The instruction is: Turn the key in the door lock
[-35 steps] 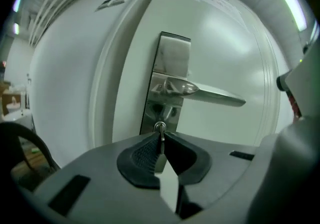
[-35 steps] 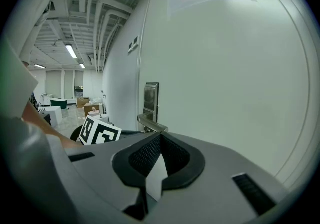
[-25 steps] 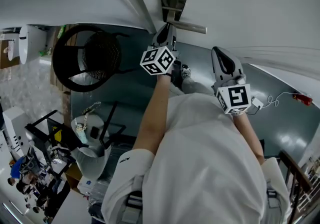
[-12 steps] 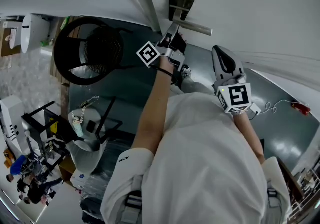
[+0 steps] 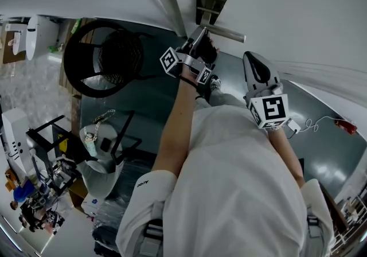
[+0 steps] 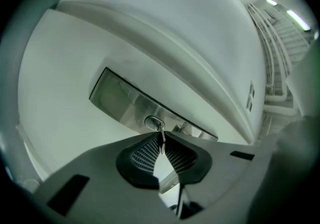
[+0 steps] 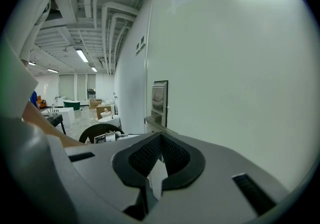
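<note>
The steel lock plate [image 5: 211, 3] sits on the white door [image 5: 298, 9], with the lever handle [image 5: 227, 34] just below it. In the left gripper view a small metal key [image 6: 161, 137] sticks out of the keyhole [image 6: 154, 122] in the lock plate [image 6: 117, 99]. My left gripper [image 6: 161, 144] is shut on the key's bow. In the head view the left gripper [image 5: 199, 39] reaches up under the handle, rolled onto its side. My right gripper [image 5: 252, 59] hovers to the right, away from the door, and its jaws [image 7: 160, 140] are shut with nothing in them.
The door frame's edge [image 5: 167, 3] runs left of the lock. A round black chair [image 5: 102, 63] stands on the floor at the left, with stools and clutter [image 5: 97, 147] below it. A thin cable with a red end [image 5: 343, 113] lies at the right.
My left gripper has rolled about its own axis while gripping the key, its marker cube swinging from facing the camera to edge-on. The right gripper has stayed put.
</note>
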`<state>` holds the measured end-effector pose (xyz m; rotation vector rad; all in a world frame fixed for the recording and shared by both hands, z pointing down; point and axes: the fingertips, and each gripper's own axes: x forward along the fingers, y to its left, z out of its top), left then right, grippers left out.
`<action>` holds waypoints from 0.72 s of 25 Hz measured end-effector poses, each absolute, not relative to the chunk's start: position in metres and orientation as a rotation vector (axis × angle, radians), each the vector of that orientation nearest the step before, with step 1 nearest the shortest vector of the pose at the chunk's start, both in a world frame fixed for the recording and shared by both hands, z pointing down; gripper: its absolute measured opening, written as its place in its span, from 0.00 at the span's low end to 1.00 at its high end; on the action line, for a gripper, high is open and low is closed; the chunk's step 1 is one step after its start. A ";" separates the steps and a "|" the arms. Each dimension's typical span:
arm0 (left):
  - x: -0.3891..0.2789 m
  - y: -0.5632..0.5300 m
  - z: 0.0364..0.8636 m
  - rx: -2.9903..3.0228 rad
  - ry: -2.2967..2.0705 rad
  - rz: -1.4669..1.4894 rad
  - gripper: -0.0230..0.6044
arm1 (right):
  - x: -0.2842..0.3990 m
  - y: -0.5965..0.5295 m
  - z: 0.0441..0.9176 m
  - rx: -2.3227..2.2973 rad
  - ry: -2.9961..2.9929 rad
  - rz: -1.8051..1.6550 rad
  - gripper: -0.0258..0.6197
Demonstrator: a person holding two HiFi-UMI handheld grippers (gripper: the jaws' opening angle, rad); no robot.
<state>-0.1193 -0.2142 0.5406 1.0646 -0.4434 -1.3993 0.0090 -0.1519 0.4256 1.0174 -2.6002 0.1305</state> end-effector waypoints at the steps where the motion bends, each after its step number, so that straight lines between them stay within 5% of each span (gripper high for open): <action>1: -0.119 -0.214 0.540 1.105 -0.484 -1.372 0.08 | 0.008 -0.152 0.425 1.016 -2.602 0.130 0.03; 4: -0.120 -0.212 0.535 1.213 -0.568 -1.294 0.09 | 0.003 -0.153 0.424 1.011 -2.607 0.131 0.03; 8: -0.122 -0.202 0.526 1.338 -0.610 -1.223 0.30 | 0.000 -0.153 0.425 1.013 -2.610 0.141 0.03; 11: -0.119 -0.193 0.524 1.470 -0.711 -1.063 0.32 | -0.004 -0.152 0.427 1.015 -2.605 0.148 0.03; 18: -0.116 -0.169 0.557 1.914 -1.227 -0.215 0.32 | -0.008 -0.143 0.425 1.046 -2.604 0.155 0.03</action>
